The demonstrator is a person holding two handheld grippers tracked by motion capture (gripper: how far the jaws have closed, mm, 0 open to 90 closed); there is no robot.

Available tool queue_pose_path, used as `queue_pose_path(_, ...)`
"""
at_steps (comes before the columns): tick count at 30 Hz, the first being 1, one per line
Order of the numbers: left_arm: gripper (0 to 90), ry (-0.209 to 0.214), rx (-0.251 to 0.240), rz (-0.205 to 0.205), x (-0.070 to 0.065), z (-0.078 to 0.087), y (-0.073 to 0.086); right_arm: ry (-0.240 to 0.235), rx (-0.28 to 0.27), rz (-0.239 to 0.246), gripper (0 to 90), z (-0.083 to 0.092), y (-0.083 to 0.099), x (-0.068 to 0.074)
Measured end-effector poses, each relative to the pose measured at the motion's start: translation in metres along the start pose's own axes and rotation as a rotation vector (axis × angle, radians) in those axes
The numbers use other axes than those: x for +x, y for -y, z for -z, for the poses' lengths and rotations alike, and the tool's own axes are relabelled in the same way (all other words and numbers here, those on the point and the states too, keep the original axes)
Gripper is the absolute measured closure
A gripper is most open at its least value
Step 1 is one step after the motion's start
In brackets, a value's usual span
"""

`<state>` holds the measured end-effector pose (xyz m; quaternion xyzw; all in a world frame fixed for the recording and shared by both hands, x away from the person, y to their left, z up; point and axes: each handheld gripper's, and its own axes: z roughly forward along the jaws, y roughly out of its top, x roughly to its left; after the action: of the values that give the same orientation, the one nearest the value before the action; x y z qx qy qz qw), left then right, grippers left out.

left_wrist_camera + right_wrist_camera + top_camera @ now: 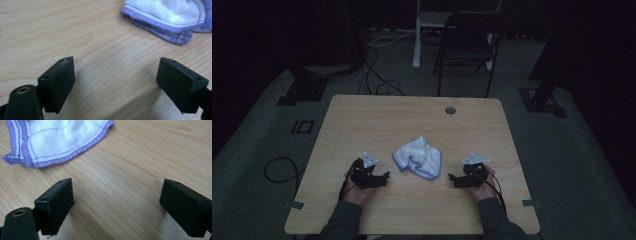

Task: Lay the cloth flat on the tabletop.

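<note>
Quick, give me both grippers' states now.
Left gripper: open, holding nothing, short of the cloth.
Right gripper: open, holding nothing.

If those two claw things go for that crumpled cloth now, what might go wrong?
Judging from the pictures:
1. The cloth lies bunched in layers, so open fingers may pinch several folds instead of one edge.
2. With the left gripper and right gripper on opposite sides, uneven pulls could drag it across the smooth table.

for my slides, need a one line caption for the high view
Two hand-held grippers, left and right, rest open on a wooden table either side of a crumpled white cloth with purple edging.
</note>
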<state>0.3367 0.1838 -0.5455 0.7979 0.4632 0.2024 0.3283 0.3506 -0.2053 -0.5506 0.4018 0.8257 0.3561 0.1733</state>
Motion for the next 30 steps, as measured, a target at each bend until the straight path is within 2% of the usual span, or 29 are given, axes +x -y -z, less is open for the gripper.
queue_pose_path(5,16.6,-0.010,0.019,0.010,-0.002,0.001,-0.002,0.009,-0.004,-0.009,13.7,0.000,0.000,0.000)
queue_pose_path(8,25.0,-0.007,0.025,-0.010,-0.006,0.004,-0.003,0.018,-0.003,-0.018,14.3,0.000,0.000,0.001)
queue_pose_path(10,25.8,0.000,0.023,0.002,-0.005,0.004,-0.002,0.024,-0.004,-0.023,14.3,0.000,0.000,0.002)
queue_pose_path(16,25.9,0.005,0.008,-0.001,-0.005,0.002,-0.002,0.025,0.008,-0.025,14.8,0.001,-0.001,0.004)
queue_pose_path(21,26.3,0.003,0.007,-0.001,-0.005,0.002,-0.002,0.018,0.018,-0.018,21.0,0.003,-0.002,0.006)
queue_pose_path(24,29.9,0.008,0.002,-0.001,-0.005,0.003,-0.002,0.017,0.016,-0.017,31.2,0.005,-0.002,0.007)
queue_pose_path(27,33.7,0.012,0.010,-0.008,-0.005,0.003,-0.003,0.016,0.007,-0.011,48.9,0.008,-0.002,0.008)
queue_pose_path(30,37.8,0.018,0.012,-0.014,-0.006,0.004,-0.004,0.007,-0.002,0.014,55.3,0.008,-0.003,0.015)
